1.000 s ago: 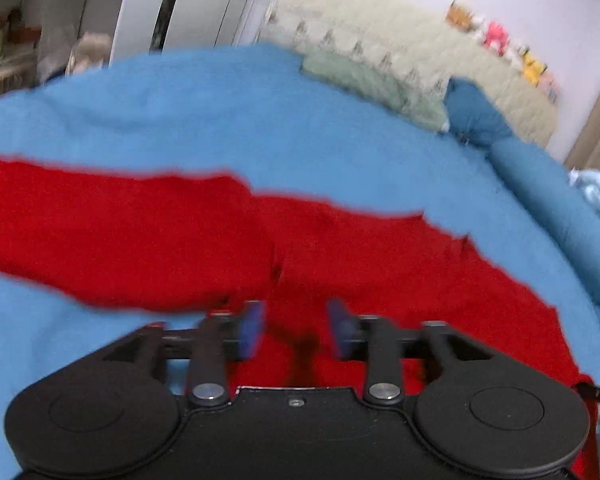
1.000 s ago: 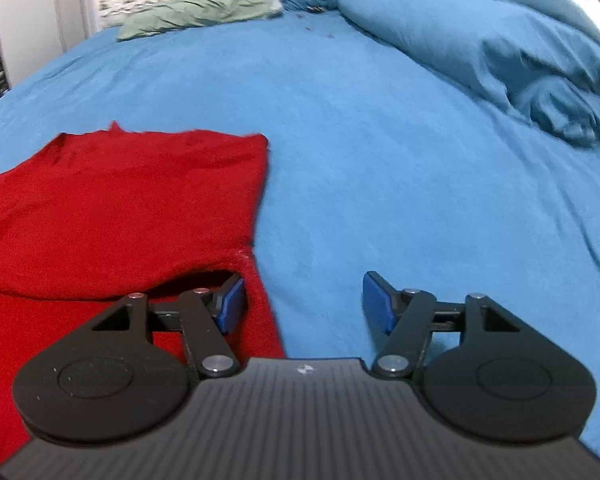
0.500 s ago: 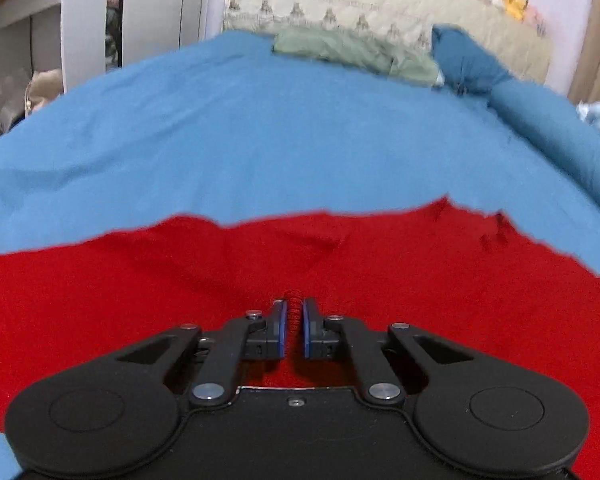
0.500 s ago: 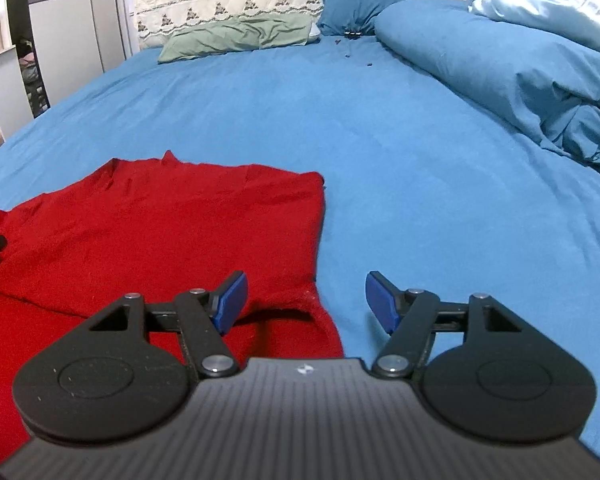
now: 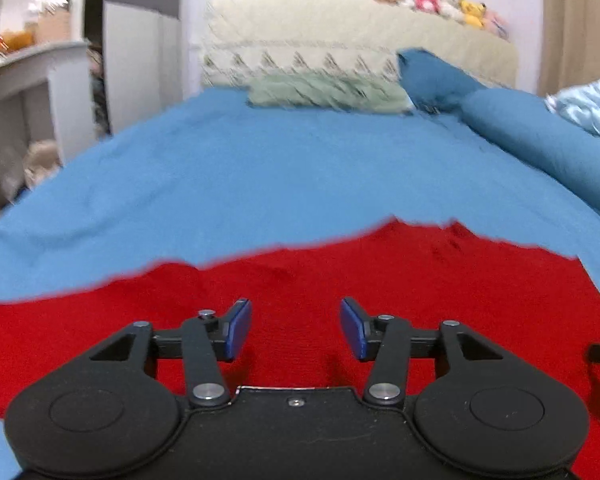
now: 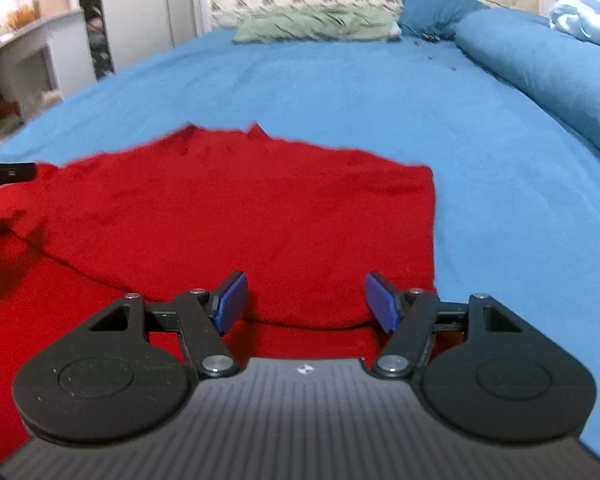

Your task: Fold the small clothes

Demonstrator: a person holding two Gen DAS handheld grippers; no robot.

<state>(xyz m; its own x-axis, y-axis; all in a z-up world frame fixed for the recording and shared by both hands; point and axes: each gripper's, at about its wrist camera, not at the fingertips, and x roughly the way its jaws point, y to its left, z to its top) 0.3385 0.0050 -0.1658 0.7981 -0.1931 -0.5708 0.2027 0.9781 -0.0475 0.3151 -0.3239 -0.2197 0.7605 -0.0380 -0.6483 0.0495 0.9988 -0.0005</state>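
A red garment [image 5: 340, 280] lies spread on the blue bedsheet [image 5: 260, 168]; in the right wrist view the red garment [image 6: 260, 208] has one layer folded over another, with a fold edge running across near my fingers. My left gripper [image 5: 296, 330] is open and empty just above the red cloth. My right gripper [image 6: 306, 300] is open and empty above the garment's right part, near its right edge. The tip of the left gripper shows at the left edge of the right wrist view [image 6: 8, 172].
A green pillow [image 5: 324, 94], a blue pillow [image 5: 432, 76] and a beige headboard [image 5: 340, 36] with plush toys stand at the far end. A rolled blue duvet [image 6: 540, 68] lies along the right. A white desk [image 5: 24, 80] stands left of the bed.
My left gripper was shut on the red cloth half a second ago and has now opened and let go. My right gripper stayed open and moved left over the garment.
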